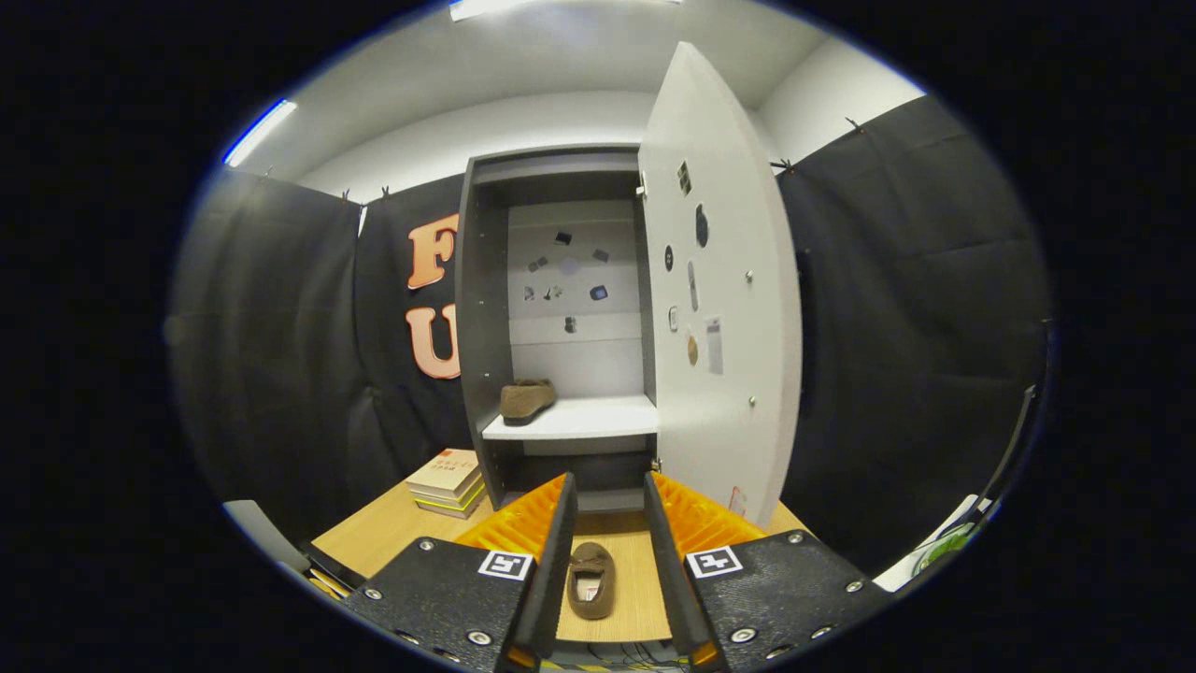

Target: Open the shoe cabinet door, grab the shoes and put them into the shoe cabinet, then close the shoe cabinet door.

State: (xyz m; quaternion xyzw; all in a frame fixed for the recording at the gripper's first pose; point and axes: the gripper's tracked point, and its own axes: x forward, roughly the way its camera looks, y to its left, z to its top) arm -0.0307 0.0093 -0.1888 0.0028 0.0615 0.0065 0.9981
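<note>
One shoe cabinet (561,308) stands at the far end of the wooden table (374,542), tall and dark-sided, with a pale back panel carrying several small stickers. Its one door (724,280) is swung wide open to the right, hinged on the cabinet's right edge, and its pale inner face bears a scatter of small stickers and labels. Inside, one white shelf (584,419) spans the cabinet, with a dark lower compartment beneath it.

There are two shoes, both brown slip-ons of a soft, suede-like look. One shoe on the shelf (526,400) sits at the shelf's left end, lying side-on, close to the left wall. The shoe on the table (591,579) lies near, well apart from the cabinet, toe pointing toward the far end, its pale insole visible through the opening.

One stack of books (448,481) rests on the table just left of the cabinet's base; the top cover is reddish.

The gripper (607,523) is released, its two fingers spread wide and parallel, holding nothing. The table shoe lies in the gap between them, and neither finger presses on it; whether the fingers hover above it or stand level with it cannot be told.
</note>
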